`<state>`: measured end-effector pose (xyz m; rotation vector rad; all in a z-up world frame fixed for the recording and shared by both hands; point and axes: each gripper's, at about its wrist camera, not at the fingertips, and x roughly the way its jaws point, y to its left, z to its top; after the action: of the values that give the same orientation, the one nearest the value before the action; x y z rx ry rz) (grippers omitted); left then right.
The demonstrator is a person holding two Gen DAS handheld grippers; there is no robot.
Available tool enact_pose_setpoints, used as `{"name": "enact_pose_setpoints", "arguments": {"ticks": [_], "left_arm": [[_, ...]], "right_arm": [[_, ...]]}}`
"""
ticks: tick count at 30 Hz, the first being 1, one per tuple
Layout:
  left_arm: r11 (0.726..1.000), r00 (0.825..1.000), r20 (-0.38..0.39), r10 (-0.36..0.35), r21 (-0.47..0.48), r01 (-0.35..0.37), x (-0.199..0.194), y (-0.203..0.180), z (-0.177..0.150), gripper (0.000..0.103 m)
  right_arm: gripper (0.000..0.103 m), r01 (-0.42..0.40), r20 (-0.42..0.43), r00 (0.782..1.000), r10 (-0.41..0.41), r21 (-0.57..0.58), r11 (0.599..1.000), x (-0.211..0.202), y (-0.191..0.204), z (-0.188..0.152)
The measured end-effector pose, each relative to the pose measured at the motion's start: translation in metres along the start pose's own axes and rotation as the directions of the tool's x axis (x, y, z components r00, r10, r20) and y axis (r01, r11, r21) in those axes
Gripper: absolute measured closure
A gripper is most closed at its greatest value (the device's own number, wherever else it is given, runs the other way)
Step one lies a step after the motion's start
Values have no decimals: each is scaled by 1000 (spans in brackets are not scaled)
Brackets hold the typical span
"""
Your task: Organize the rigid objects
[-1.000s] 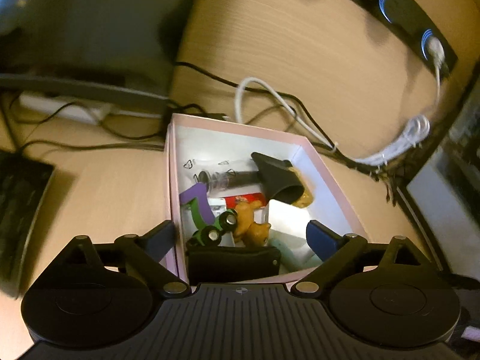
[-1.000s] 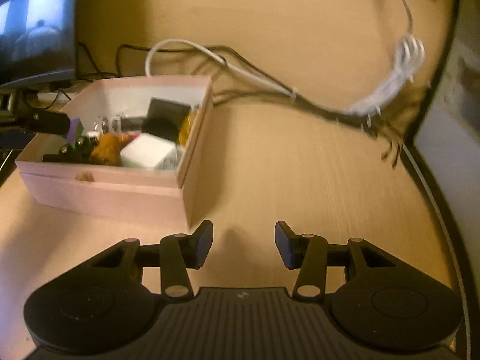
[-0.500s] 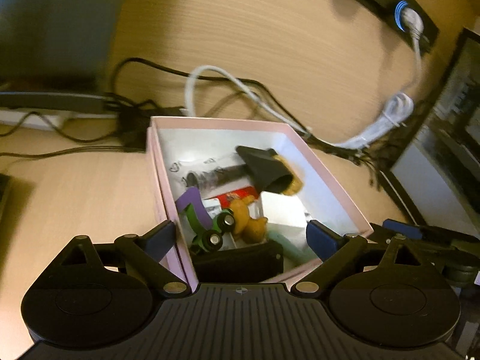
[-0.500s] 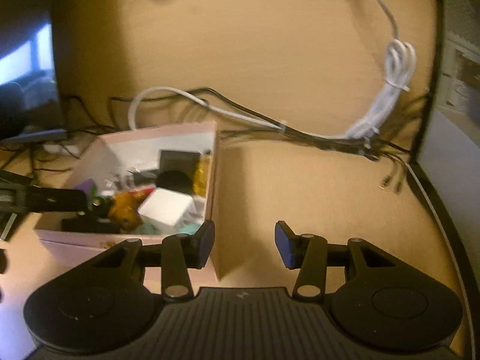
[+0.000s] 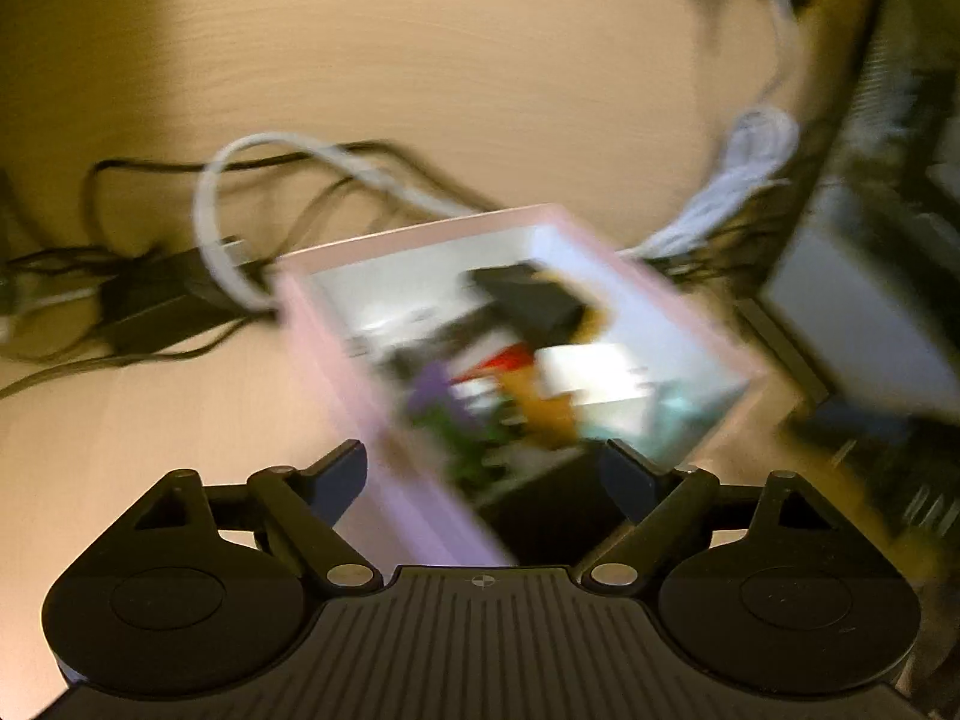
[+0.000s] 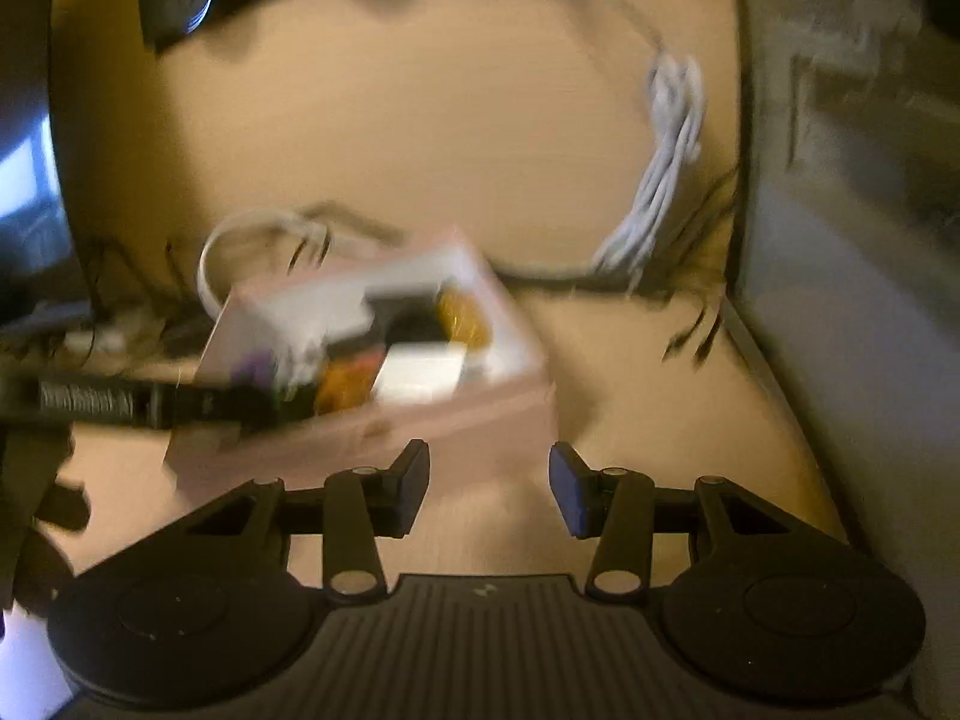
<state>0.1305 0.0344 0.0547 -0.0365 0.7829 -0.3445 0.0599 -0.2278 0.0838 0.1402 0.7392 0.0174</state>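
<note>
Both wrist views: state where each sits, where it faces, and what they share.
Left wrist: on the left gripper, angled down at the pink box; its jaws have just been closing and straddle the box's near corner.
Right wrist: on the right gripper, open over the desk.
Shared: box, white cable, desk.

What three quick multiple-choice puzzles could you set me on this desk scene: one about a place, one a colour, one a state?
1. Where does the pink cardboard box sit?
A. on the wooden desk
B. on a chair
C. on the floor

2. What colour is the bundled cable?
A. red
B. white
C. green

3. How is the right gripper?
A. clamped on the box
B. gripping a cable
C. open, holding nothing

Answers: 1 A, desk surface surrounds the box; 2 B, its coil looks white; 3 C, bare desk shows between its fingers.
</note>
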Motion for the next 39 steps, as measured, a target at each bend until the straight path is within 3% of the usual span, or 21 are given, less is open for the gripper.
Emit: {"name": "enact_pose_setpoints", "arguments": {"ticks": [3,8,11,18,22,24,27,30,34,39], "left_arm": [[997,997,-15,77,-27,-77,2,20,-2,14],[997,997,3,73,-1,-73,1,42,-2,9],[996,996,21,84,28,-84,7,48,3,8],[986,988,64,140,77,-144,28,50,27,6],[990,987,85,139,26,-141,20,51,30,11],[991,983,123,135,-31,-132,-4,53,24,11],[993,978,182,103,-77,-90,-56,43,-4,11],[994,983,160,95,-59,-87,-88,19,-53,11],[993,991,67,118,4,-118,-94,-13,-116,11],[980,981,31,192,50,-193,-74,-36,-144,11]], "right_arm": [[58,85,35,996,-84,-4,996,16,-3,18],[58,111,-26,993,-112,-19,994,58,-5,30],[58,126,13,992,-126,-94,988,51,6,17],[58,199,79,978,-191,-117,973,34,12,1],[58,208,76,977,-200,-120,971,34,15,6],[58,163,84,984,-158,-61,985,16,12,9],[58,73,92,993,-74,11,997,-20,12,2],[55,6,66,998,-7,20,1000,-54,18,-22],[53,11,-36,999,-12,-27,1000,-71,32,-68],[53,-20,-174,985,7,-75,997,-62,41,-97]]}}
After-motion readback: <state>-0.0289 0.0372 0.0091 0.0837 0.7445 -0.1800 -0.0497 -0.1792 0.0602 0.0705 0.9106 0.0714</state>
